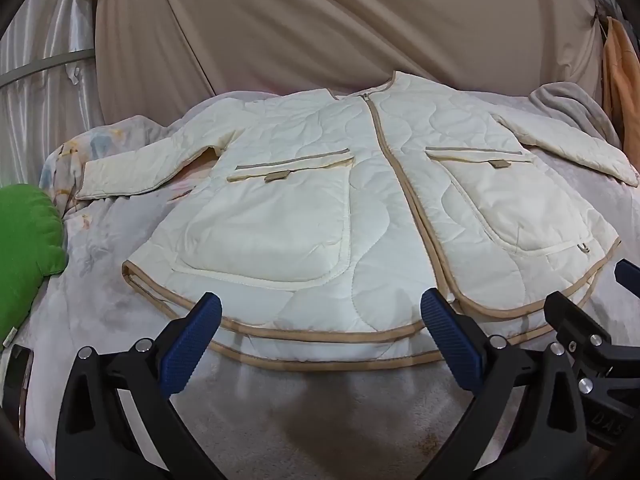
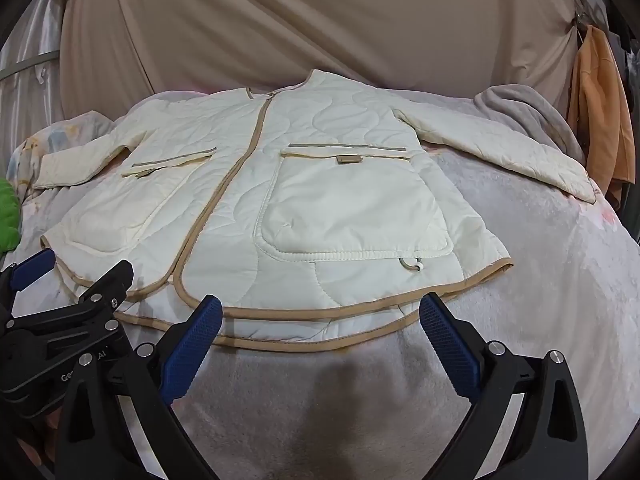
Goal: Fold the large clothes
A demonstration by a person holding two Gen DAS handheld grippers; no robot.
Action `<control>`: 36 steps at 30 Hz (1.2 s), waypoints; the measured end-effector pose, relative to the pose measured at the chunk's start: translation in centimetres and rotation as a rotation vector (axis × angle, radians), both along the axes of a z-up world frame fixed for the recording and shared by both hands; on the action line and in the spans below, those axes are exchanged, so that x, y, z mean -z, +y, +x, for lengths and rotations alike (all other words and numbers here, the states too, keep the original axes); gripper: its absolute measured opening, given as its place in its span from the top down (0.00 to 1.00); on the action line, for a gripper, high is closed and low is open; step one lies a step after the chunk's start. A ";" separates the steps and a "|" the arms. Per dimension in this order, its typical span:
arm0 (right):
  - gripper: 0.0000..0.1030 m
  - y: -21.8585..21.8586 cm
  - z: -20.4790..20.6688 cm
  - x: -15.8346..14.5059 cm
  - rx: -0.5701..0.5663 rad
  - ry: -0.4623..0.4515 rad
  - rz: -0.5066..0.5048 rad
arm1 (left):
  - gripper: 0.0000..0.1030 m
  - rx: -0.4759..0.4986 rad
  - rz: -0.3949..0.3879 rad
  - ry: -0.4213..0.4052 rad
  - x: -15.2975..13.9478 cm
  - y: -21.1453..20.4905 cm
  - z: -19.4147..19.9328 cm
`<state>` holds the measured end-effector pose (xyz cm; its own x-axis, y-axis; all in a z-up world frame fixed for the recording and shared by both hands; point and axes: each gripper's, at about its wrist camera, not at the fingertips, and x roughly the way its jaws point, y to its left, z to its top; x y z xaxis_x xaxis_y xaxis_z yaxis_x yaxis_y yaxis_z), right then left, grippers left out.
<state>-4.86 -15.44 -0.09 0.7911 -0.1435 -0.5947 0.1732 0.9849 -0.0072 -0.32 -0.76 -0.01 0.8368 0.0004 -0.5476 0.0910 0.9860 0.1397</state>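
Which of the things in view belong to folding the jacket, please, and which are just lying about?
For the job:
- cream quilted jacket, spread flat and zipped
- left tongs, open
- right tongs, open

Lying about:
- green cushion
- grey blanket
- orange garment, hanging

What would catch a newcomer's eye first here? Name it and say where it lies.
The cream quilted jacket with tan trim, spread flat and zipped across the bed, sleeves out to both sides. Next, the left gripper and right gripper, both open, poised at its near hem. A green cushion sits at far left.
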 end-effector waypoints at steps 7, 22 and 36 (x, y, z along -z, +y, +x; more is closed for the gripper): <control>0.06 0.1 0.0 0.0 -0.002 -0.005 -0.006 | 0.05 -0.001 0.001 -0.001 0.0 0.0 0.0; 0.07 0.0 -0.1 0.1 0.001 -0.004 -0.009 | 0.05 -0.008 0.017 0.002 -0.1 -0.1 0.0; 0.07 -0.1 -0.1 0.1 0.001 -0.002 -0.006 | 0.05 -0.008 0.019 0.001 -0.1 0.0 -0.1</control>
